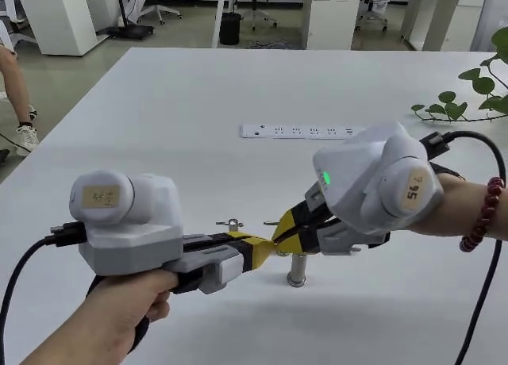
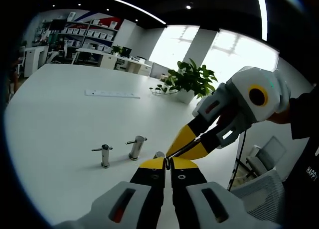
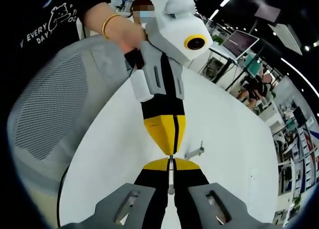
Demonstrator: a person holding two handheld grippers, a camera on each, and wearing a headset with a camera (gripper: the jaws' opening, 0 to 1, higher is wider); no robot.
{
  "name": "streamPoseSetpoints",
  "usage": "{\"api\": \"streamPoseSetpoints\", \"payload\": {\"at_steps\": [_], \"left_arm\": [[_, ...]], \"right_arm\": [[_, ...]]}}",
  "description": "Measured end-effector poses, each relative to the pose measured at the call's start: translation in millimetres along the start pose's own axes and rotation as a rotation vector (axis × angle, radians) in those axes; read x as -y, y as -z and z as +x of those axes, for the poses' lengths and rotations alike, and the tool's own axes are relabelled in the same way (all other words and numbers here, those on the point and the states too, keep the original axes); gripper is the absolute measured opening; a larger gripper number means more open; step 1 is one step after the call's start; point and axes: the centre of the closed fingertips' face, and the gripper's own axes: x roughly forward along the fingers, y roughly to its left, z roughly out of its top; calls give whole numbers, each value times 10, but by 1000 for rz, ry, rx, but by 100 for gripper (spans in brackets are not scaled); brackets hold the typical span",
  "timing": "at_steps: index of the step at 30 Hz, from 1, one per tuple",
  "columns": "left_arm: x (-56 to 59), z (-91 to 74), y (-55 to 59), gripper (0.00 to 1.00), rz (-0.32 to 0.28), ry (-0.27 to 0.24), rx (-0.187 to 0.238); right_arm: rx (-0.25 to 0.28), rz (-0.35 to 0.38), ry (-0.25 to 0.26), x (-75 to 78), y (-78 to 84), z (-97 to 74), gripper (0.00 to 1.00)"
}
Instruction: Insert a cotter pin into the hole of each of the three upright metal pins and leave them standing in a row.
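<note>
Two upright metal pins [image 2: 104, 155] [image 2: 135, 147], each with a cotter pin through its top, stand in a row on the white table. A third upright pin [image 1: 298, 268] stands just below the meeting jaw tips, and its top [image 2: 159, 154] peeks out behind my left jaws. My right gripper [image 3: 171, 164] is shut on a thin cotter pin [image 3: 171, 178] that runs back between its jaws. My left gripper [image 2: 168, 162] faces it tip to tip, shut, and seems to pinch that cotter pin's front end. In the head view the left gripper [image 1: 266, 244] and right gripper [image 1: 279, 236] meet over the third pin.
A white power strip [image 1: 302, 131] lies further back on the table [image 1: 159, 127]. A green plant [image 1: 476, 95] reaches in at the far right edge. Cables trail from both grippers. A grey mesh chair [image 3: 55, 109] stands beside the table.
</note>
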Motion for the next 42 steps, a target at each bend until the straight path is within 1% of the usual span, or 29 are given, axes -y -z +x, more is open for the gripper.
{"api": "streamPoseSetpoints", "payload": {"at_steps": [6,8,12,14,16,18,21,25,29,35,37,39,41,42], "left_arm": [[-7,-8,-9,0,5,-4,4],[4,-16,-22,0,37,-5,9],[19,-18,-25,0,71,-7,9],[32,-12,-28,0,99,-11,16],[59,-10,-17,0,133,-6,12],[76,-12,-13,0,152,-1,11],[98,-17,-5,0,169,8,12],[83,-6,4,0,187,11,6],[80,-7,6,0,205,17,3],[71,-22,1,0,235,27,8],[75,-27,1,0,241,33,10],[97,-38,-10,0,251,50,22],[101,-42,-10,0,257,54,25],[111,-49,-8,0,262,61,28]], "right_arm": [[5,5,9,13,-3,3,0],[8,4,18,23,-6,-2,0],[15,18,24,28,-9,-7,0],[18,31,28,32,-2,-9,0],[22,49,22,20,3,-11,0],[32,70,22,7,2,-16,0],[47,107,22,2,6,-23,0],[63,152,21,6,17,-21,0],[93,236,19,10,25,-38,3],[176,428,-2,0,23,-96,5],[186,470,-9,-11,38,-109,7],[207,510,-18,-26,37,-125,8],[232,552,-32,-48,20,-141,9],[259,586,-57,-82,-2,-165,9]]}}
